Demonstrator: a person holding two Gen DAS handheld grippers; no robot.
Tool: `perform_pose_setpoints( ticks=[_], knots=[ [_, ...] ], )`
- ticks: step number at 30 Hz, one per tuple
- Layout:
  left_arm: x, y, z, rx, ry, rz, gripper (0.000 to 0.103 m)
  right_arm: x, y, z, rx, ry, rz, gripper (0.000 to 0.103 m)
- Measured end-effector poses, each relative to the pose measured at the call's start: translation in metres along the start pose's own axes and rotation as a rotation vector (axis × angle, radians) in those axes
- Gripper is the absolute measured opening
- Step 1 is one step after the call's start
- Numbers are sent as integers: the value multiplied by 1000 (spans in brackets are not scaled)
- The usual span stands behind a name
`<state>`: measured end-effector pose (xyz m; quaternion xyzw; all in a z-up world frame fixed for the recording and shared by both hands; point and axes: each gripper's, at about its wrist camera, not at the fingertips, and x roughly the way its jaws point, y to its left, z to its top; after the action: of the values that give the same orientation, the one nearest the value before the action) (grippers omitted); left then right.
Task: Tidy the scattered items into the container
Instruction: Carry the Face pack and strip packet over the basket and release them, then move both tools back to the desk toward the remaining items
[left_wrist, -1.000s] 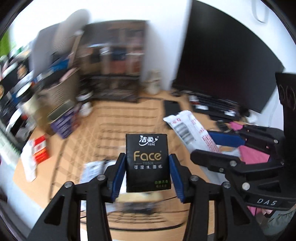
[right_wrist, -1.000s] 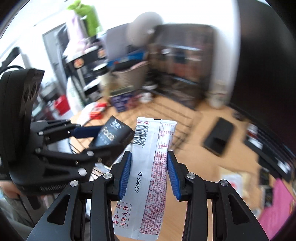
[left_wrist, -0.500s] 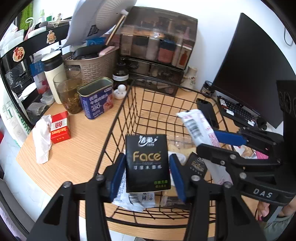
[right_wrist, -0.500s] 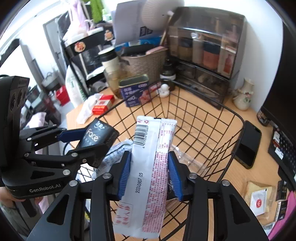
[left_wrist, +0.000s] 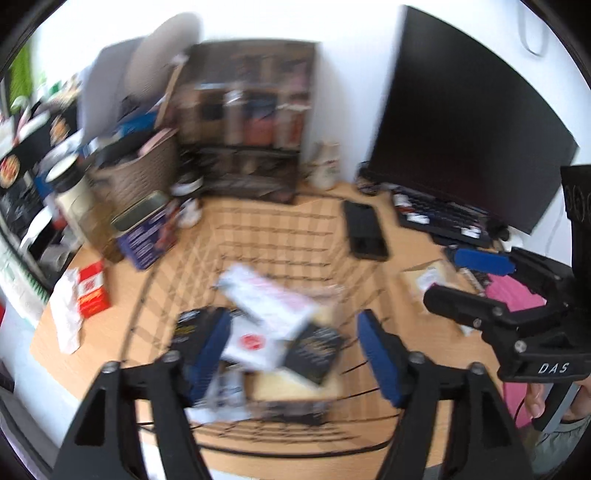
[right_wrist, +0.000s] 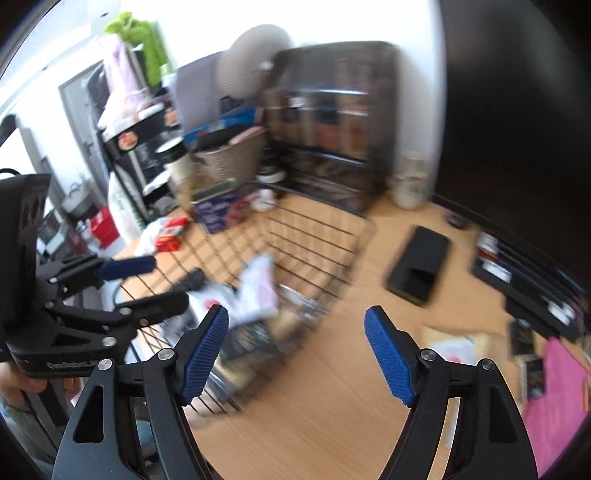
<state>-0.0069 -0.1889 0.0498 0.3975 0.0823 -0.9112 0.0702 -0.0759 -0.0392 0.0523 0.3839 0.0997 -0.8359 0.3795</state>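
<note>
The black wire basket (left_wrist: 280, 229) stands on the wooden desk under both grippers. My left gripper (left_wrist: 291, 332) hangs over it, its jaws opening with nothing between the pads. In the basket lie a white and red sachet (left_wrist: 266, 299) and black tissue packs (left_wrist: 314, 350), all blurred. My right gripper (right_wrist: 295, 314) is opening too, its blue pads wide apart and bare, just right of the basket (right_wrist: 325, 214). The sachet (right_wrist: 255, 291) rests inside. Each gripper shows in the other's view: the right (left_wrist: 458, 280), the left (right_wrist: 168, 282).
A black phone (left_wrist: 365, 229) lies right of the basket, with a keyboard (left_wrist: 439, 218) and a monitor (left_wrist: 461, 122) behind. A blue tin (left_wrist: 147, 236) and a red box (left_wrist: 92, 291) sit to the left. Loose packets (right_wrist: 458, 343) and a pink cloth (right_wrist: 554, 387) lie at the right.
Both grippers have opened. The black tissue pack has left the left gripper and the white sachet the right; both now lie in the basket. Both views are blurred by motion.
</note>
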Motion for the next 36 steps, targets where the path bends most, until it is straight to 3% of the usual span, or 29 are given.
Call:
perform_pose_setpoints(
  ticks=[3, 8, 12, 17, 26, 29, 32, 36],
  knots=[
    [4, -51, 4, 88, -17, -59, 87, -30, -39, -21, 43, -12, -54, 77],
    [35, -137, 7, 218, 34, -153, 89, -68, -107, -62, 154, -5, -159, 78],
    [76, -190, 5, 334, 77, -164, 90, -81, -151, -94, 228, 16, -199, 78],
    [130, -201, 11, 302, 149, -135, 90, -66, -194, -118, 288, 74, -211, 78],
    [211, -197, 31, 221, 210, -102, 90, -28, -245, -127, 347, 119, -223, 78],
    [222, -202, 36, 209, 221, -115, 90, -19, -268, -130, 352, 122, -258, 78],
    [224, -217, 42, 204, 229, -182, 90, -9, -295, -129, 367, 123, -318, 78],
    [232, -243, 56, 291, 237, -177, 90, 19, -304, -121, 319, 168, -330, 78]
  ],
)
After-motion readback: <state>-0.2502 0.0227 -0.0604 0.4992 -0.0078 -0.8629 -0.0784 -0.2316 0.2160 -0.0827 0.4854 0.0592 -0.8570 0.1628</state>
